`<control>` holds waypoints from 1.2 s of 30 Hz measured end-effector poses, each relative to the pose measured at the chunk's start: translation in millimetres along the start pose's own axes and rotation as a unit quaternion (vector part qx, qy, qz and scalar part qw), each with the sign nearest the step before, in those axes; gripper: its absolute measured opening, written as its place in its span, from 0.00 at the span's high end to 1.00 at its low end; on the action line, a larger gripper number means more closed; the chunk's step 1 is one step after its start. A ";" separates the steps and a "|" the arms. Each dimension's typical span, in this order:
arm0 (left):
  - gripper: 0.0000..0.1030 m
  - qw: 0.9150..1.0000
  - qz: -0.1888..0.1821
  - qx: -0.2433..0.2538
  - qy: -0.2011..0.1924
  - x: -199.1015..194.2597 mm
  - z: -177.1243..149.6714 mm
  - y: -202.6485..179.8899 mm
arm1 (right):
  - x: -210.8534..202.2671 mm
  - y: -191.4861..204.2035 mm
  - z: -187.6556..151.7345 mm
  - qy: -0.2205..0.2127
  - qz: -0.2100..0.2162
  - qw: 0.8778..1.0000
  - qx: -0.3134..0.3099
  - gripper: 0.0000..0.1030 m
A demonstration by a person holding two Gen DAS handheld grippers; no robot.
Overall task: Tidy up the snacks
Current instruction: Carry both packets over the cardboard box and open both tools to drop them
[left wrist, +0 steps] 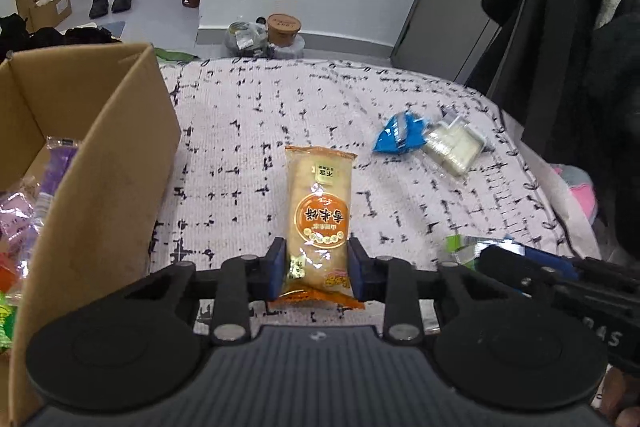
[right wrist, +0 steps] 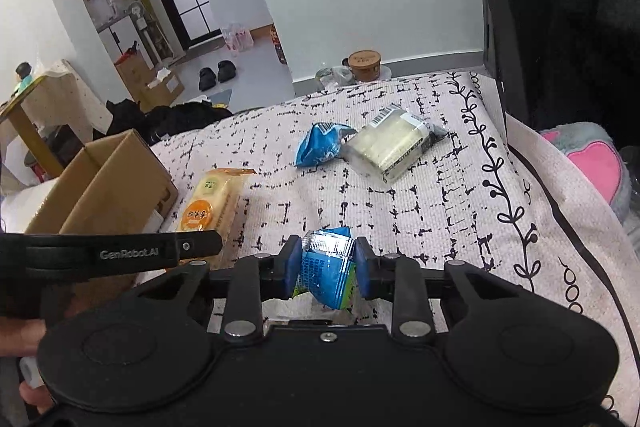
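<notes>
Two grippers are at work over the bed cover (left wrist: 320, 115). The left gripper (left wrist: 318, 269) is closed on the near end of the orange pack (left wrist: 319, 211), which lies flat on the cover just beside the box (left wrist: 100, 163). The right gripper (right wrist: 327, 269) is clamped on a blue-green pack (right wrist: 326, 271), pads pressing both its sides. Farther on the cover lie a blue bag (right wrist: 320, 145) and a clear pack (right wrist: 390, 143), touching each other. Inside the box are several snacks (left wrist: 24, 211).
</notes>
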State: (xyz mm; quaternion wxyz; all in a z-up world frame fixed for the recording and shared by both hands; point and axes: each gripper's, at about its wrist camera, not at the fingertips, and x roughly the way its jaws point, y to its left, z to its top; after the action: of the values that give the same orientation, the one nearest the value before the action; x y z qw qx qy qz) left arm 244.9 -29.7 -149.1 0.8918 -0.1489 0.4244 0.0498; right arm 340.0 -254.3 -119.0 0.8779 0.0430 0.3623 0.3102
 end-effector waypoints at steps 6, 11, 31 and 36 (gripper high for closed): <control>0.70 1.000 -0.008 -0.002 -0.015 -20.5 5.8 -0.6 | -6.8 6.5 9.7 -0.022 0.007 1.000 0.003 0.73; 0.70 0.999 -0.008 -0.004 -0.037 -43.6 14.6 2.0 | -9.7 16.4 20.4 -0.037 0.022 0.999 0.005 0.73; 0.70 0.995 0.018 -0.032 -0.097 -113.8 34.6 40.0 | -9.1 73.3 45.8 -0.082 0.084 0.993 -0.011 0.73; 0.70 0.993 0.029 -0.042 -0.103 -122.0 36.8 52.4 | -8.6 84.6 49.3 -0.086 0.093 0.992 -0.016 0.73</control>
State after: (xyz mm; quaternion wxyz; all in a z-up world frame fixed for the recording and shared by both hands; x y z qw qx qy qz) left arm 183.5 36.0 -44.8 0.9220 -0.1676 0.3318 0.1083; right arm 324.6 -183.8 -52.1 0.8736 0.0892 0.2749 0.3916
